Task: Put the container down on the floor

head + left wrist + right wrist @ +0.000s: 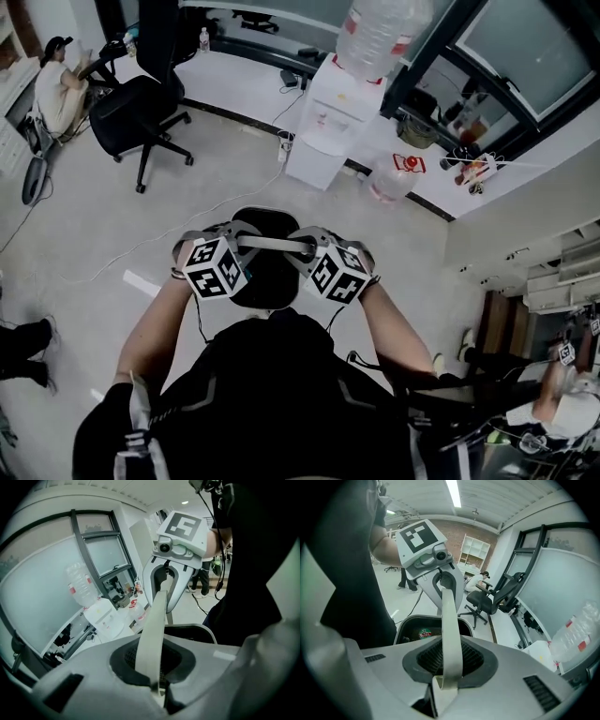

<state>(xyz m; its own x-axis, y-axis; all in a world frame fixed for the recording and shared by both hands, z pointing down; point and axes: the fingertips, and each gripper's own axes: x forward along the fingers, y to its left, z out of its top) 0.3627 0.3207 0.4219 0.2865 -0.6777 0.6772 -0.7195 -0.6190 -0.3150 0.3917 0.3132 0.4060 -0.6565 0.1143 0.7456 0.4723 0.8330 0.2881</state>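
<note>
My fingers point(89, 672) are clenched on the pale handle point(154, 630) of the container, both pairs of them.

In the head view, my left gripper point(246, 247) and my right gripper point(302, 249) grasp that one handle near its two ends. The black container point(267, 281) hangs under it, close in front of my body and clear of the floor point(84, 206). Around me I count one office chair point(141, 108), one water dispenser point(328, 117) and two big water bottles: one on the dispenser point(380, 33), one on the floor beside it point(389, 178).

In the left gripper view, the handle runs out from between my pressed pads straight to the other gripper, with the container's rim just below.

In the right gripper view, these pads grip the same strap too. I look down into the open container and see one small red and green thing in it; what it is I cannot tell.

I judge this the carrying step: nothing is set down yet. The next move calls for lowering both hands together, keeping the handle level, until the base rests on bare floor, and only then letting go.
</note>
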